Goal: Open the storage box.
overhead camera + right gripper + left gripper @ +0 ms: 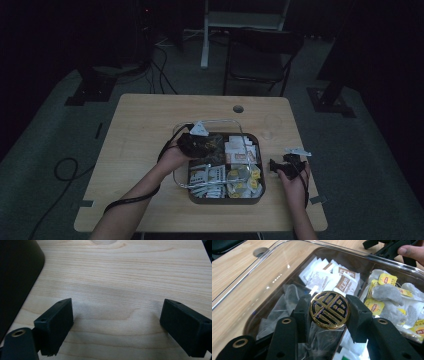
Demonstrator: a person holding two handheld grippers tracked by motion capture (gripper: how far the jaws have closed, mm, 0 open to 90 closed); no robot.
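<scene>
Pinching a gold and black round knob [329,310] with the left tool [329,311], lifting a clear lid [262,277] over the tray [260,192] of tea bags [384,293] near the surface's near edge. Holding the right tool [116,325] spread wide above bare wood just beside the tray.

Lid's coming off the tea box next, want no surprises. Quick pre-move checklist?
1. Left gripper shut on the gold knob: ok.
2. Knob centred between the pads: ok.
3. Clear lid lifted off the tray: cannot tell.
4. Right gripper open, holding nothing: ok.
5. Bare table under the right gripper for setting the lid down: ok.
6. Tea bags stuck to the lid: cannot tell.
</scene>
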